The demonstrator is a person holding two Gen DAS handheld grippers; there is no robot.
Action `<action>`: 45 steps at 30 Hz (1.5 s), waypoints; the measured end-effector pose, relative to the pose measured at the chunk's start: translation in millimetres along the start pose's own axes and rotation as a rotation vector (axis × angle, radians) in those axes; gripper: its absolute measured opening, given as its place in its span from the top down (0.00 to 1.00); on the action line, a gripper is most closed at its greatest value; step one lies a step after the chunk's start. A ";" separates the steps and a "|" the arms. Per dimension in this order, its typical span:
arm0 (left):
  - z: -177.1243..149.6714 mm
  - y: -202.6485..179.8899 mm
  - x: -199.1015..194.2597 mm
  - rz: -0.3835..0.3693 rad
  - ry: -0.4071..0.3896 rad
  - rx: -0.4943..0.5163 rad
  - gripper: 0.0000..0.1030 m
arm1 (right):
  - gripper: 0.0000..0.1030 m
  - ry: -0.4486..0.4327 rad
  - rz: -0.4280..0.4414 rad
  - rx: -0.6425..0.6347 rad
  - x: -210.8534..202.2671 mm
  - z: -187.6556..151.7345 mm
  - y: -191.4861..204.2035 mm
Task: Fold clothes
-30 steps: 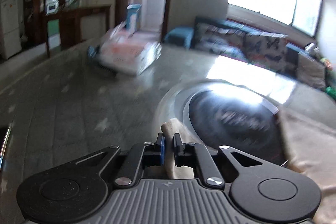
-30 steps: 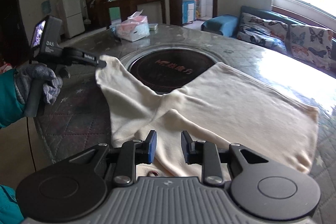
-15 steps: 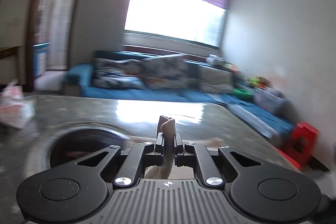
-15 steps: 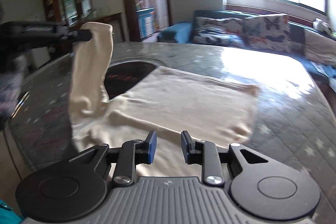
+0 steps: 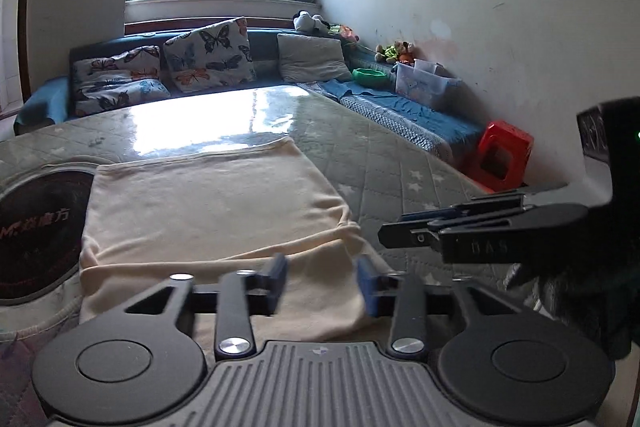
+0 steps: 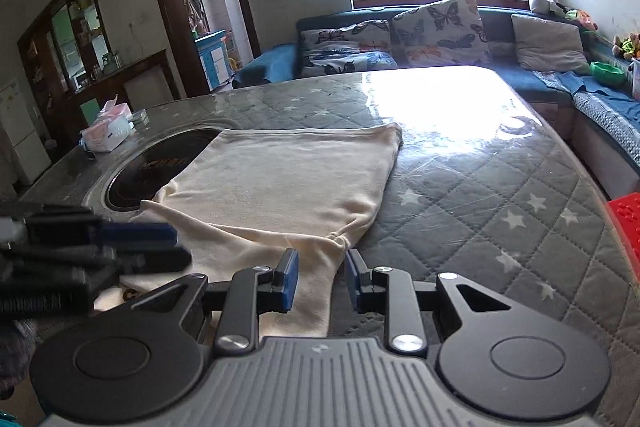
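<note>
Count, both views. Grippers: 2, left gripper (image 5: 322, 285) and right gripper (image 6: 319, 281), each with two blue-padded fingers set apart, nothing between them.

Garment (image 6: 288, 179): 1, cream, flat on the table (image 6: 500, 211).

Table: 1. Dark round inset (image 6: 160, 167) in it: 1.

Tissue pack (image 6: 107, 131): 1.

Butterfly cushions on the sofa (image 5: 44, 99): 3, that is cushion A (image 5: 210, 53), cushion B (image 5: 118, 61) and cushion C (image 5: 120, 95). Plain grey cushion (image 5: 310, 57): 1.

Green bowl (image 5: 370, 75): 1. Clear bin (image 5: 424, 83): 1. Red stool (image 5: 500, 155): 1.

Soft toys near the window corner: too small to count.
</note>
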State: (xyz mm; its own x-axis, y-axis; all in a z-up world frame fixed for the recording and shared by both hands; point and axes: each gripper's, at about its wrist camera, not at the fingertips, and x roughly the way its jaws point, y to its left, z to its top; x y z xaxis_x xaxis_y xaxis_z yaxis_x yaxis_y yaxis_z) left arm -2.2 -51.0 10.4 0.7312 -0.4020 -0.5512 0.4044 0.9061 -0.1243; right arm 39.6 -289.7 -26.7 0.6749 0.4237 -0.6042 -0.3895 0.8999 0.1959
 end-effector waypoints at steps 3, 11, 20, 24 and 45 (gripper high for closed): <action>-0.5 18.2 -8.5 0.051 -0.003 -0.001 0.56 | 0.75 0.009 0.020 -0.005 7.3 -0.6 4.7; -15.9 92.0 -15.7 0.276 0.040 -0.106 0.56 | 0.73 0.056 0.034 -0.019 36.2 -2.9 18.7; -7.3 127.1 6.9 0.338 0.051 -0.178 0.56 | 0.74 0.075 0.030 -0.030 47.1 -4.8 21.6; -6.0 130.8 15.4 0.324 0.045 -0.183 0.65 | 0.74 0.072 0.027 -0.039 46.0 -3.8 24.2; -7.0 140.1 8.4 0.331 0.012 -0.213 0.82 | 0.89 0.062 -0.005 -0.069 46.5 5.6 24.0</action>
State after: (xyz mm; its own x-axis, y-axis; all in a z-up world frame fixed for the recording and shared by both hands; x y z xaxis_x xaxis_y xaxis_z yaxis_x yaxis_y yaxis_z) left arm 56.8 73.4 -17.4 0.7957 -0.0826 -0.6000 0.0236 0.9941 -0.1055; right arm 65.1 -247.8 -45.8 0.6379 0.4100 -0.6519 -0.4300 0.8919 0.1402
